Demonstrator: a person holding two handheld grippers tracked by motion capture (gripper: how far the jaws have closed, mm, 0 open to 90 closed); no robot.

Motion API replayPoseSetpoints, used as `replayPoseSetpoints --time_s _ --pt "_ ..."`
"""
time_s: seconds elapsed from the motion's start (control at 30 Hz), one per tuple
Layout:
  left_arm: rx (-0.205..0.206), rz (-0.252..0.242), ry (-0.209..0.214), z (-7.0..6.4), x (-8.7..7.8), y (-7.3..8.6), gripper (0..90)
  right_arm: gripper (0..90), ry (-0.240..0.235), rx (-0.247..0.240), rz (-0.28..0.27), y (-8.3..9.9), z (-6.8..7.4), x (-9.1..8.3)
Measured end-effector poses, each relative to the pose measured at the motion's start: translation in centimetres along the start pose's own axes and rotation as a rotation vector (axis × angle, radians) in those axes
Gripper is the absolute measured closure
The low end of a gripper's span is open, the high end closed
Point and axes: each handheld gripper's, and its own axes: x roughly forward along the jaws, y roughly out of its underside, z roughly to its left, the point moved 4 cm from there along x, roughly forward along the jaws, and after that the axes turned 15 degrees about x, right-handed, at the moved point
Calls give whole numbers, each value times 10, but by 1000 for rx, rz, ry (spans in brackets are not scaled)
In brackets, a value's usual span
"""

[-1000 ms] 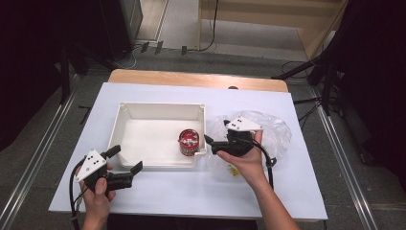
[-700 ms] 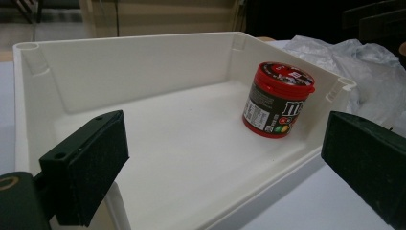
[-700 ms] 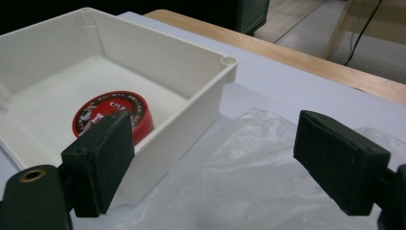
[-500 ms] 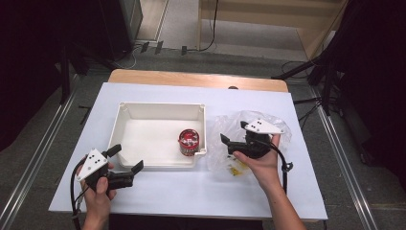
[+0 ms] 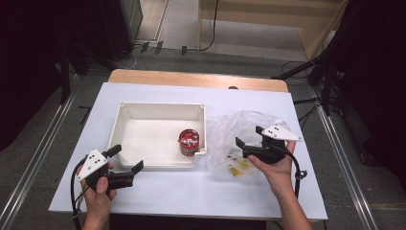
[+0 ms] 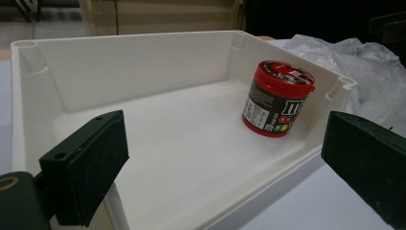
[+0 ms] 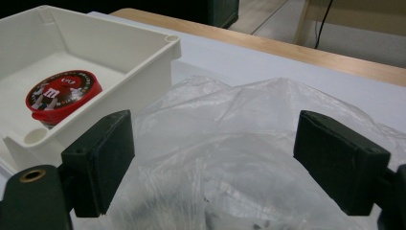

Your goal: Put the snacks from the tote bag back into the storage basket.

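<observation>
Left gripper point(image 5: 125, 165): black body, grey three-cornered plate with dark dots, black cable looping below. Right gripper point(image 5: 249, 141): same black build, grey plate, black cable. Jaws: rectangular black pads, small holes. Bare forearms, no sleeves.

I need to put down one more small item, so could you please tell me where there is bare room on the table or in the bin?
Inside the white bin, the floor left of the red candy tub is bare. The table strip behind the bin is free, as is the near edge between the two hands. The right side is crowded: a crumpled plastic bag under the right tongs.
</observation>
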Motion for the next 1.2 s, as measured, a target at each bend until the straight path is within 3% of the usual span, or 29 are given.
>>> replayPoseSetpoints --time_s 0.3,0.77,1.2 --pt "-8 -6 -4 1 -2 0 27 145 27 24 -6 9 -16 -13" --pt "-5 -2 2 0 2 2 27 145 79 86 -28 27 -54 -43" --pt "-20 -5 -7 4 0 4 27 145 110 113 -45 41 -84 -69"
